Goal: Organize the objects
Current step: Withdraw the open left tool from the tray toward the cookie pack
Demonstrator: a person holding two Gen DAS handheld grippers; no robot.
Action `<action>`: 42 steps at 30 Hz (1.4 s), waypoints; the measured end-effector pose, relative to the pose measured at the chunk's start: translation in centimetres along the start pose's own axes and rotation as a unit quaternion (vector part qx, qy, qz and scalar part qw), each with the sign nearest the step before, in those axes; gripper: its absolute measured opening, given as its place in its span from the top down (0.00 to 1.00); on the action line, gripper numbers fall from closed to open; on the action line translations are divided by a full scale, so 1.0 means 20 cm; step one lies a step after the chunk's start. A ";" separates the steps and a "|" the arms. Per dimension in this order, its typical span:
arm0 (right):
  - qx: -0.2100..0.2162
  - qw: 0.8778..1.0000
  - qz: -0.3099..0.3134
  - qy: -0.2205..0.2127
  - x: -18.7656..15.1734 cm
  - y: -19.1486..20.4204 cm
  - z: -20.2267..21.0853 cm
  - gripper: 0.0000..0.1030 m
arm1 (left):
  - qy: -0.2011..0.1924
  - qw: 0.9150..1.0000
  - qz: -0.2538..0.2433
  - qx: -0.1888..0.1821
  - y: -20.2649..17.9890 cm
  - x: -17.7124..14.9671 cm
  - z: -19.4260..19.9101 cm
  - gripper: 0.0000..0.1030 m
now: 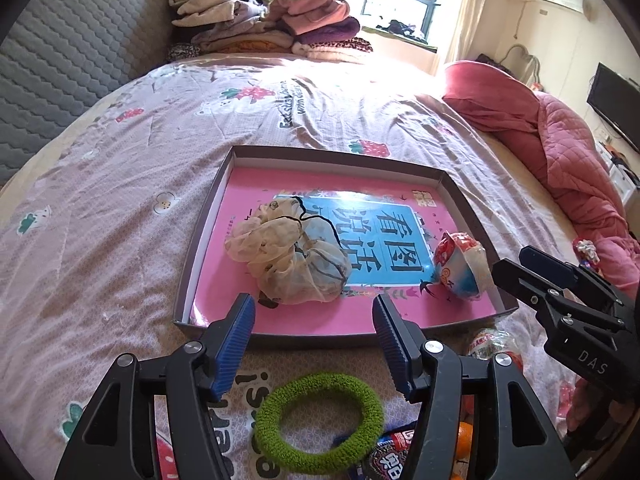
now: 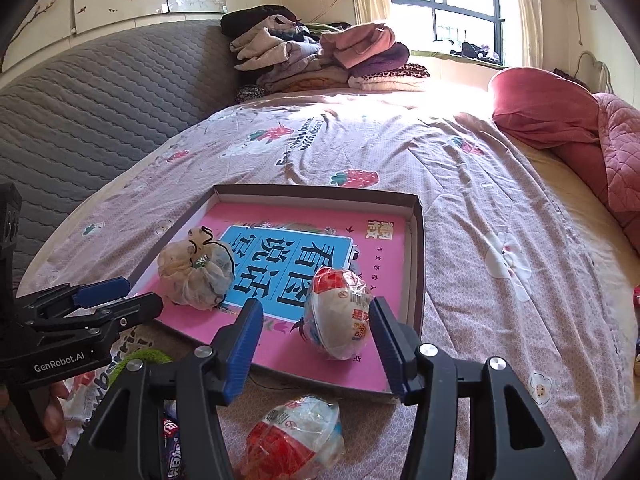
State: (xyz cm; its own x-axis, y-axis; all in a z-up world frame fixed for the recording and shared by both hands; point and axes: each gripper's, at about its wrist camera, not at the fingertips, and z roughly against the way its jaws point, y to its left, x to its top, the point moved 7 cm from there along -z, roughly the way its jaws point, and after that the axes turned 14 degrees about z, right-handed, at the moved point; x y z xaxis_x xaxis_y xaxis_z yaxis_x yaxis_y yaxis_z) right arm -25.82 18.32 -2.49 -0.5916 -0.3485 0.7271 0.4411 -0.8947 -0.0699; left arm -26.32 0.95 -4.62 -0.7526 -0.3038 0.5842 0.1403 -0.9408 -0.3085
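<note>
A shallow brown tray (image 1: 224, 176) (image 2: 416, 216) lies on the bed with a pink and blue book in it. On the book sit a beige mesh pouch (image 1: 288, 256) (image 2: 196, 268) and a wrapped egg-shaped snack (image 1: 460, 264) (image 2: 340, 312). My left gripper (image 1: 314, 320) is open and empty, just in front of the tray's near edge, above a green hair tie (image 1: 320, 420). My right gripper (image 2: 316, 324) is open and empty, its fingers either side of the snack in the tray. A second wrapped snack (image 2: 296, 436) (image 1: 496, 342) lies on the bed before the tray.
Small snack packets (image 1: 392, 452) lie on the bed near the hair tie. A pile of folded clothes (image 1: 260, 20) sits at the bed's far end. A red quilt (image 1: 560, 148) lies along the right side. A grey padded headboard (image 1: 60, 72) is at left.
</note>
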 end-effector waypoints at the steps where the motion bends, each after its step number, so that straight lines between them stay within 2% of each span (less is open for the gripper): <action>1: -0.001 1.000 0.000 -0.004 0.00 0.00 0.02 0.47 | -0.002 1.000 -0.001 -0.001 0.00 0.00 0.02 0.39; 21: -0.011 0.998 -0.002 -0.059 -0.02 0.10 0.37 0.46 | -0.016 1.000 0.001 -0.018 0.01 -0.16 0.27 0.39; 42: -0.003 0.999 0.005 -0.053 -0.20 0.20 0.44 0.46 | 0.003 0.999 -0.022 -0.023 -0.02 -0.32 0.31 0.39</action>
State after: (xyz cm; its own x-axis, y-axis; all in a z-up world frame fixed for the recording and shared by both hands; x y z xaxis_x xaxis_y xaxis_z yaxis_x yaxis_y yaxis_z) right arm -15.73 18.58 0.47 -0.5120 -0.3267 0.7944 0.4433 -0.8927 -0.0814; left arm -17.45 2.40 -3.56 -0.7608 -0.2609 0.5942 0.0765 -0.9453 -0.3172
